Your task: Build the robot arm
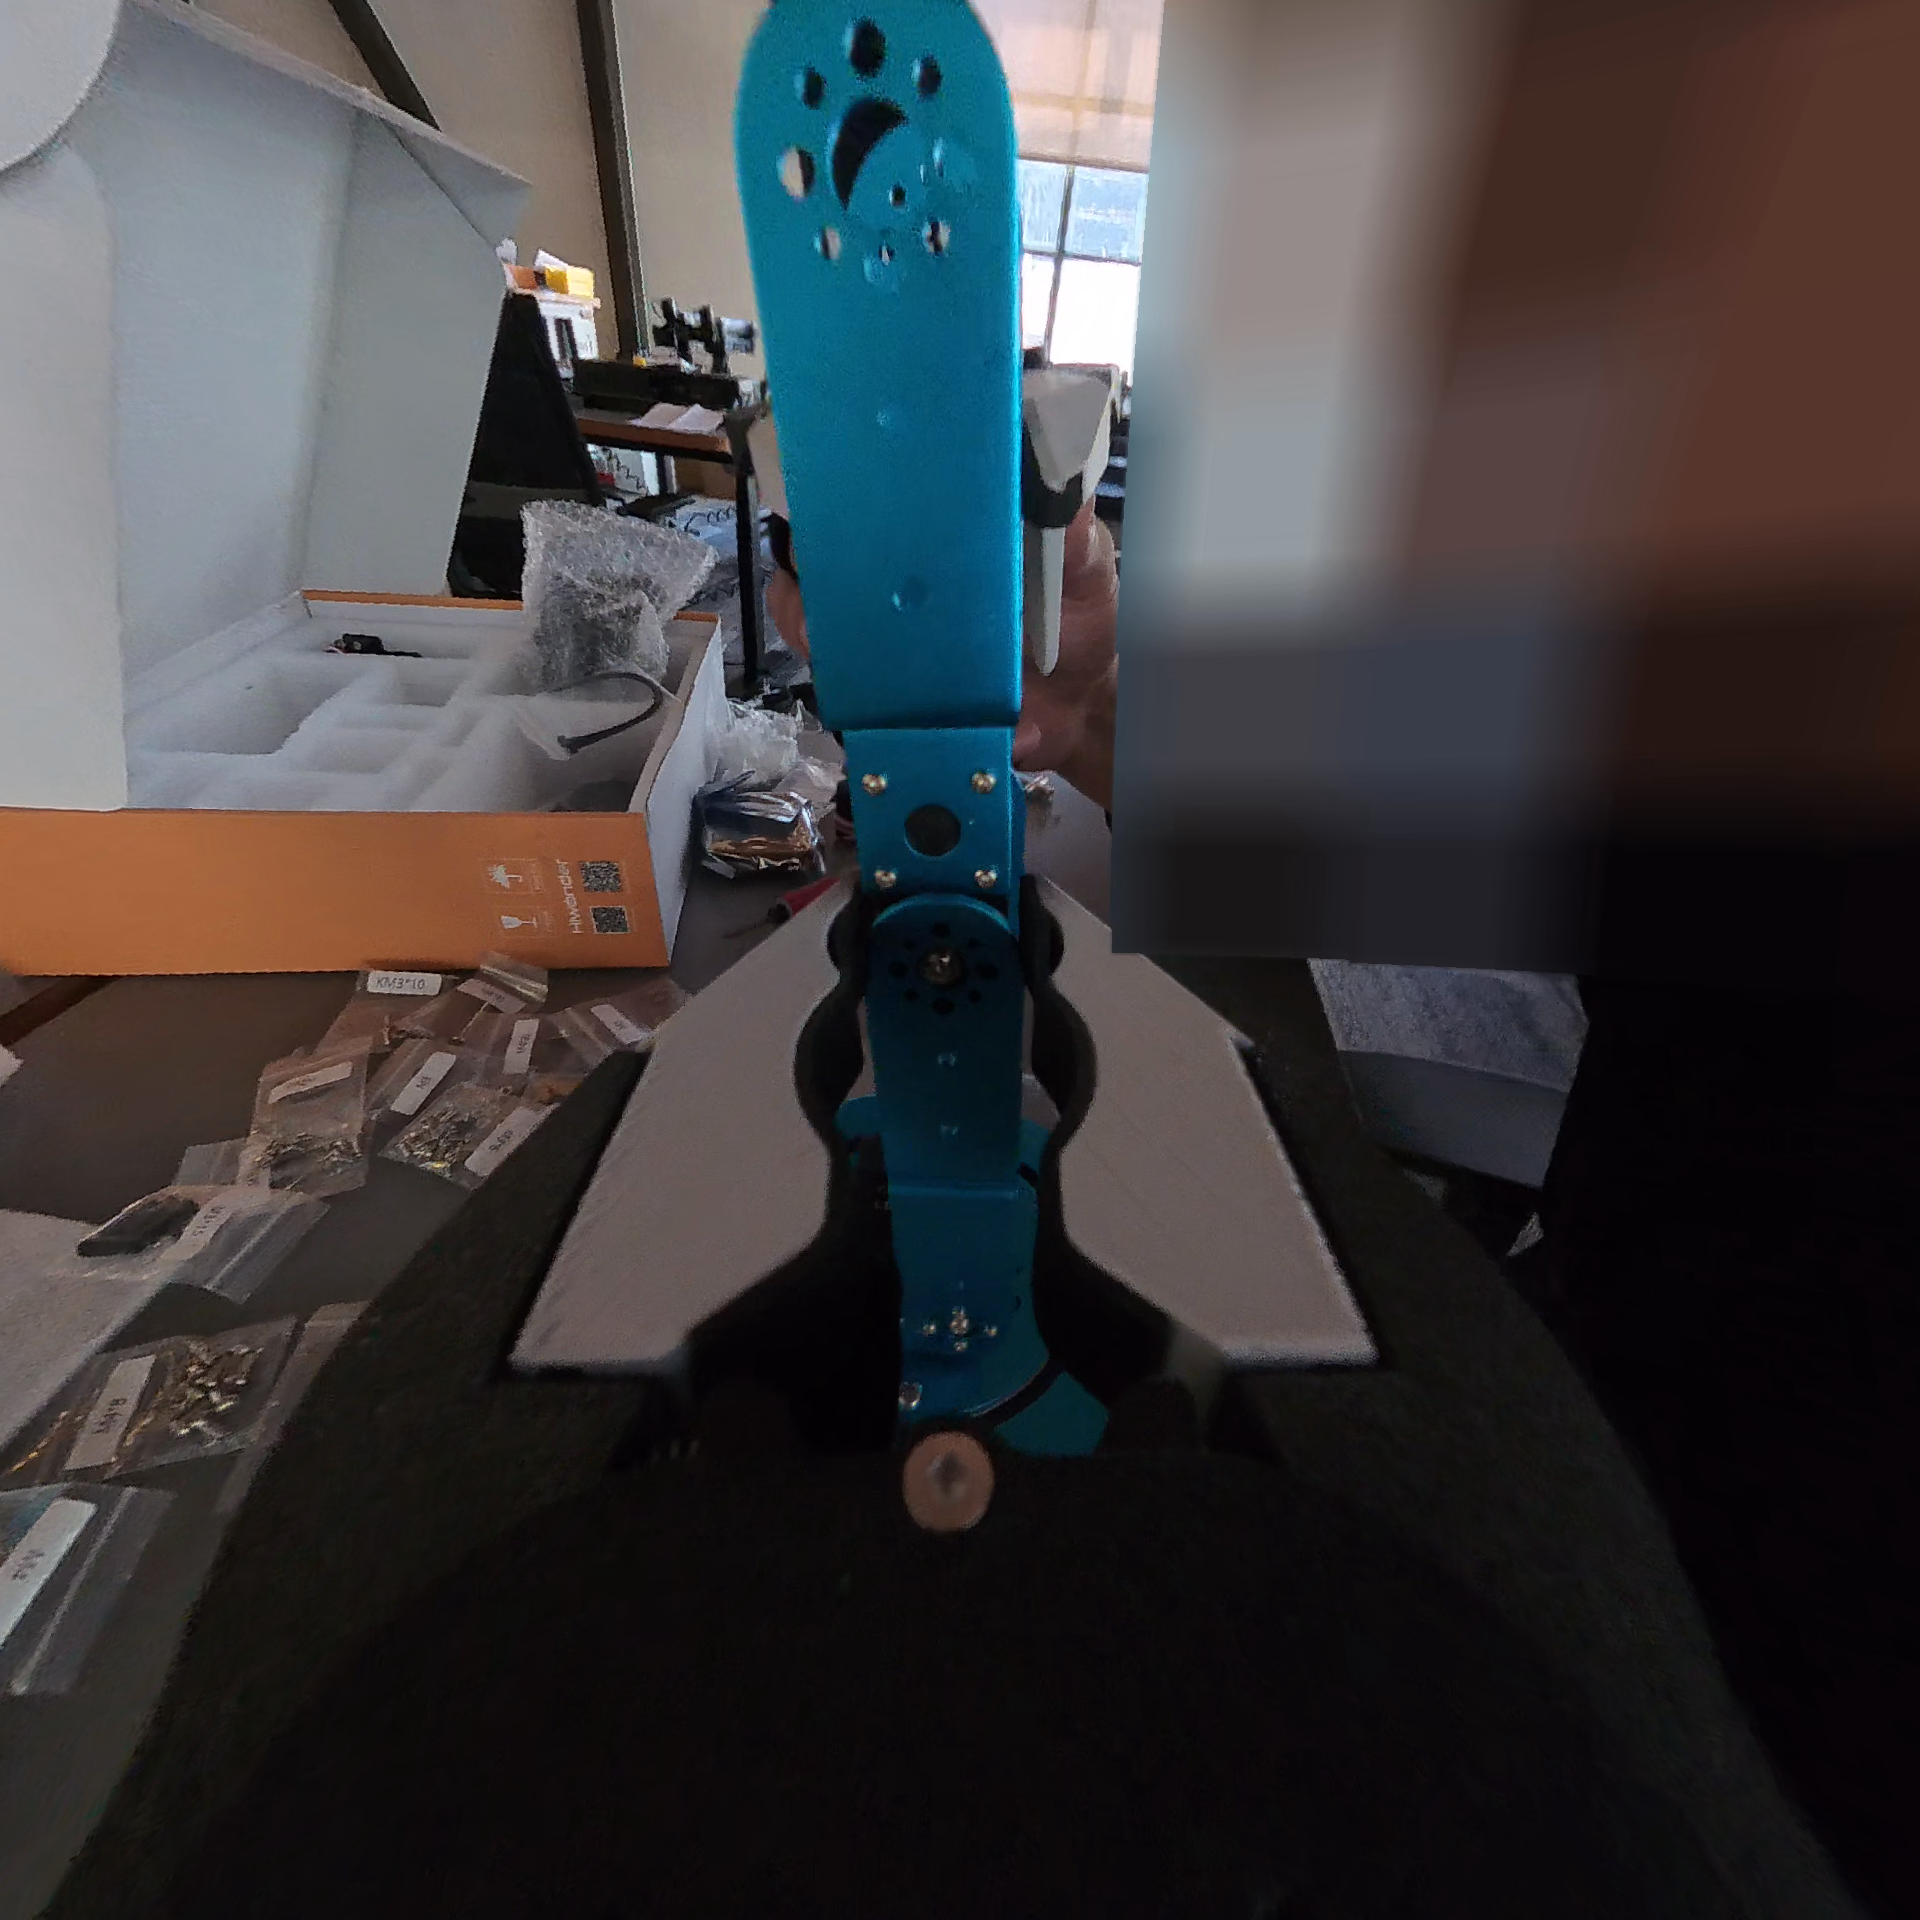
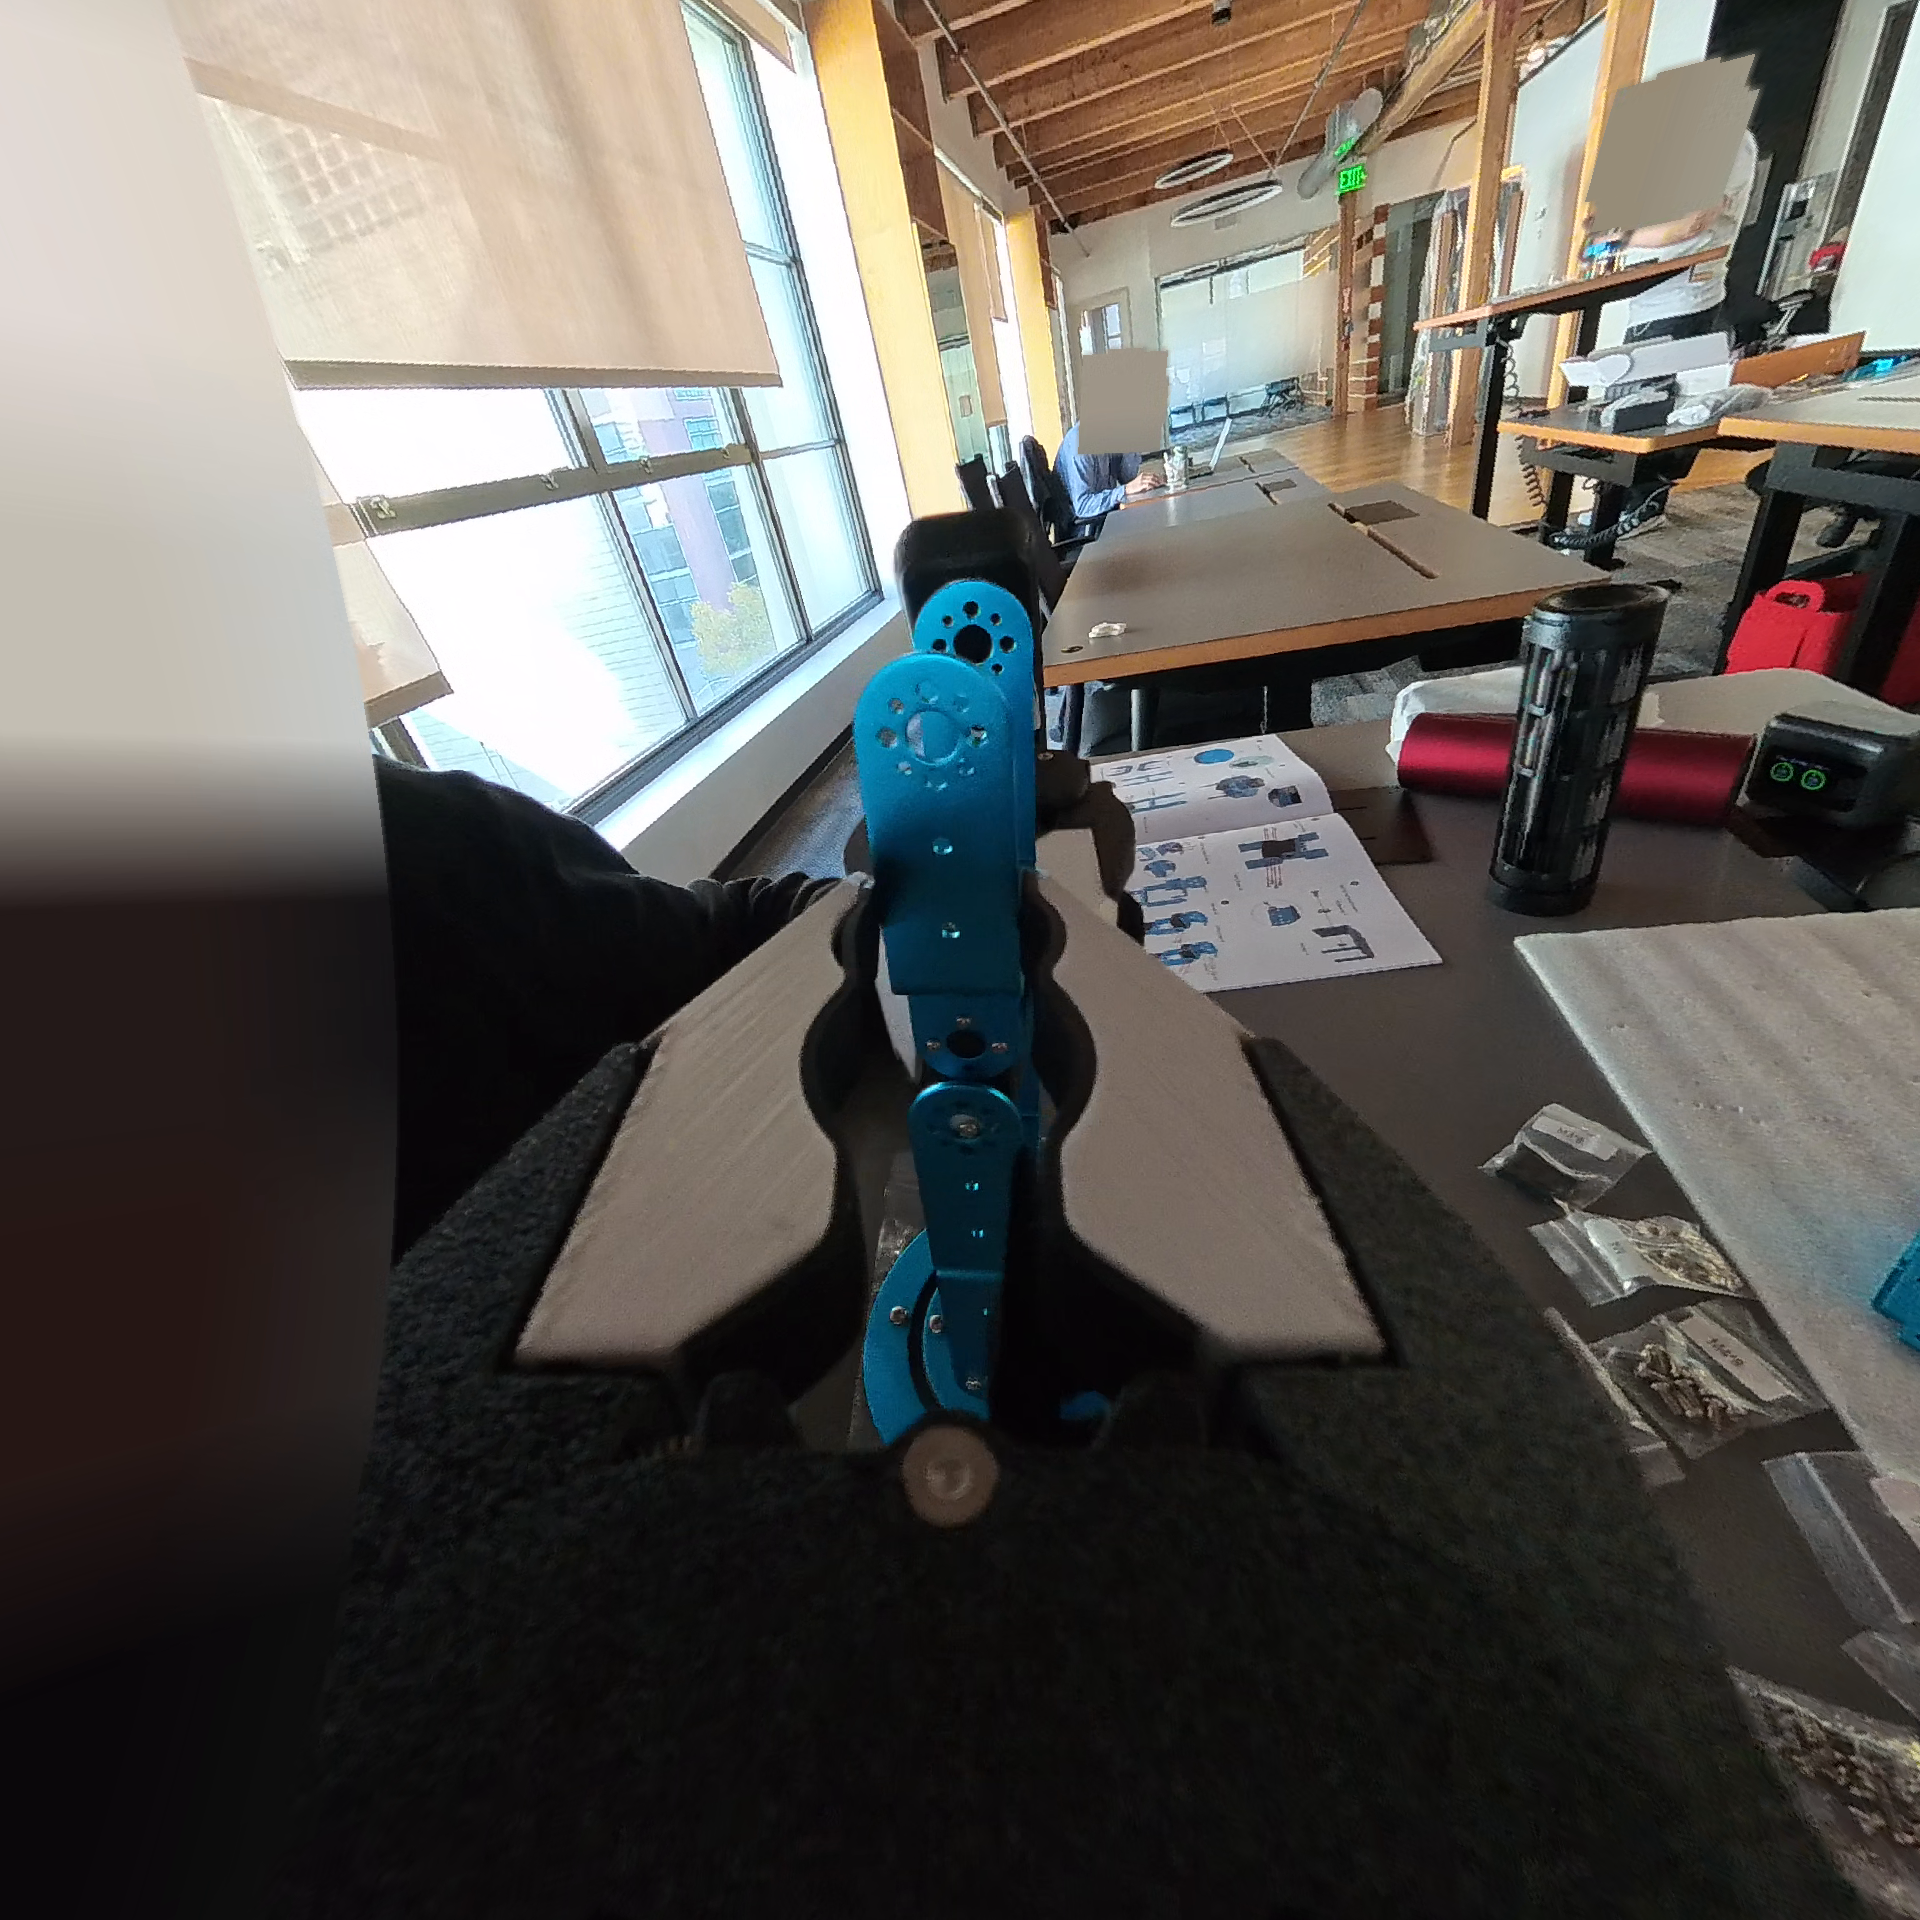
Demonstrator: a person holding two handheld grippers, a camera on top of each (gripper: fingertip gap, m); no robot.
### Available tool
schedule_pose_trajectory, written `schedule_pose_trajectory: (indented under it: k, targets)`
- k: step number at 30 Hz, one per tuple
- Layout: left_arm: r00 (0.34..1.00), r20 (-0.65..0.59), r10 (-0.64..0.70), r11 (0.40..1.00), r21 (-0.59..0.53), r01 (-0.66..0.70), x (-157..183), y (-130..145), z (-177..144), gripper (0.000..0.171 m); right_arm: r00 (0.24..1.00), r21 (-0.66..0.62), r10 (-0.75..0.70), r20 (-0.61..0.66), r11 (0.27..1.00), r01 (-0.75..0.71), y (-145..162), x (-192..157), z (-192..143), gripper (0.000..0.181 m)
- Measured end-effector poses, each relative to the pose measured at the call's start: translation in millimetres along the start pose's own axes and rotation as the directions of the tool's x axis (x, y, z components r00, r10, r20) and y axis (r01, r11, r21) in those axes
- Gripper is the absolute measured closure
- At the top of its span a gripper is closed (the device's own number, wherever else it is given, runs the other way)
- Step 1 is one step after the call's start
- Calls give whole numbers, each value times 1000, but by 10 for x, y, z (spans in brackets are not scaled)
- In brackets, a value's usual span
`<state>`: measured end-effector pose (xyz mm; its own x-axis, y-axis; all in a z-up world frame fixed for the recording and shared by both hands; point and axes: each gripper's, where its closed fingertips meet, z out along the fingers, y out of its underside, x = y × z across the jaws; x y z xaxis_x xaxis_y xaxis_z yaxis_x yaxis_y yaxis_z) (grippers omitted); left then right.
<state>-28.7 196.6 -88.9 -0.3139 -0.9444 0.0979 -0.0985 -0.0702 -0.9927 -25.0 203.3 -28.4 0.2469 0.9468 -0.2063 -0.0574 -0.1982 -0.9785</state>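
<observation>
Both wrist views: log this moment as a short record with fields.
left gripper: left gripper shut on blue metal bracket assembly, which stands up between its fingers
right gripper: right gripper shut on the blue metal bracket assembly
left side of table: open orange box with white foam insert; bubble-wrap bundle at its rim; small screw bags in front
right side of table: open instruction booklet, black cylinder, red tube, white foam sheet
</observation>
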Motion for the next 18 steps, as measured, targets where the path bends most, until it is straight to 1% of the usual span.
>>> schedule_pose_trajectory:
  k: [3, 6, 8, 10, 11, 12, 13, 14, 15, 16, 18]
  targets:
    - [999, 6, 44, 999, -20, -43, 0, 27, 16, 149, 1000, 8, -16, 22, 1000, 16, -1, -51, 3, 156]
    - [1000, -2, 29, 1000, -6, -29, -2, 24, 12, 150, 998, 19, -24, 53, 1000, 23, -8, -100, 1, 154]
    - [999, -5, 33, 999, 9, -33, -6, 19, 7, 150, 996, 6, -40, 82, 999, 40, 24, -152, -1, 143]
    - [1000, -10, 29, 1000, 12, -29, -6, 16, 7, 150, 994, -56, -85, 73, 994, 89, 167, -131, -15, 138]
    - [999, -13, 30, 999, 12, -30, -1, 16, 10, 150, 991, -36, -116, 74, 992, 119, 175, -134, -34, 130]
    - [999, -14, 32, 999, 13, -32, -1, 15, 12, 150, 988, -37, -137, 69, 989, 140, 210, -126, -49, 127]
    - [999, -16, 34, 999, 14, -34, -3, 15, 12, 150, 987, -92, -154, 44, 983, 158, 313, -73, -56, 129]
    - [999, -16, 38, 999, 17, -38, -5, 14, 11, 150, 983, -140, -184, -14, 974, 180, 393, 22, -58, 128]
    - [999, -16, 44, 999, 20, -44, -3, 13, 10, 150, 974, -139, -222, -55, 967, 212, 409, 72, -56, 128]
    - [999, -14, 53, 998, 24, -53, -1, 11, 12, 150, 968, -124, -243, -67, 964, 234, 413, 67, -48, 130]
    - [999, -14, 48, 998, 27, -48, -3, 8, 12, 150, 972, -156, -230, -56, 963, 219, 528, 44, -2, 134]
